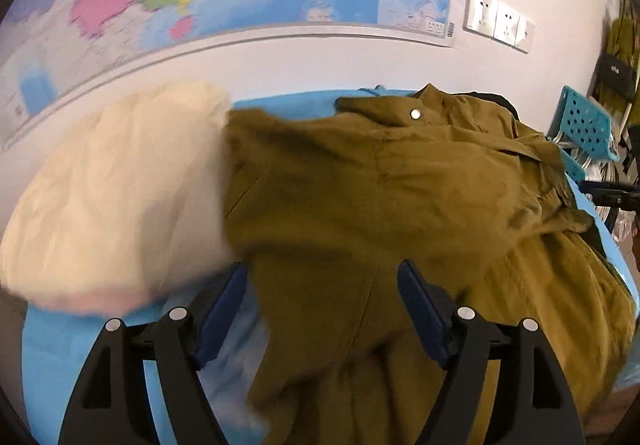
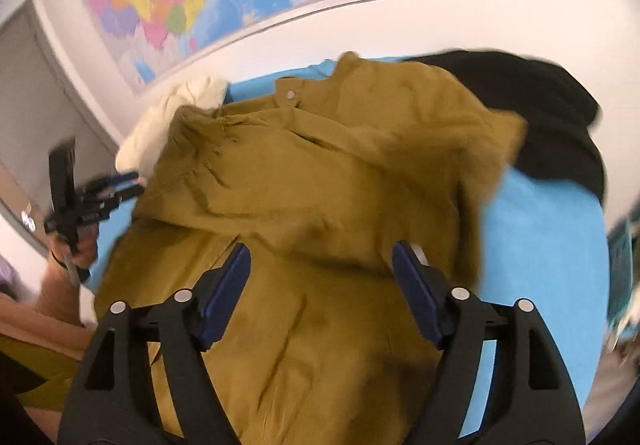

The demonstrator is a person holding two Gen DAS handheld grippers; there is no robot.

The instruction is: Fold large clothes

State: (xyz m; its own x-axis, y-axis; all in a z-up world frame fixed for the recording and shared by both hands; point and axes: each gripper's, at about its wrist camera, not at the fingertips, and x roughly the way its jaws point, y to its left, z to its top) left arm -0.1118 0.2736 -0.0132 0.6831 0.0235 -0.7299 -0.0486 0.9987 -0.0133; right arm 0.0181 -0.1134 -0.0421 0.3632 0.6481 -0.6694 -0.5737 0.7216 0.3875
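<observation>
On blue sheet point(image 2: 540, 229) | crumpled olive coat point(image 2: 304, 185) | both jaws apart, empty

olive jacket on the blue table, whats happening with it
A person holding tongs in each hand is partway through folding the olive jacket, which lies spread on the blue table. Both the left tongs and right tongs hover open above it, gripping nothing. A cream garment and a black garment lie beside it.
</observation>
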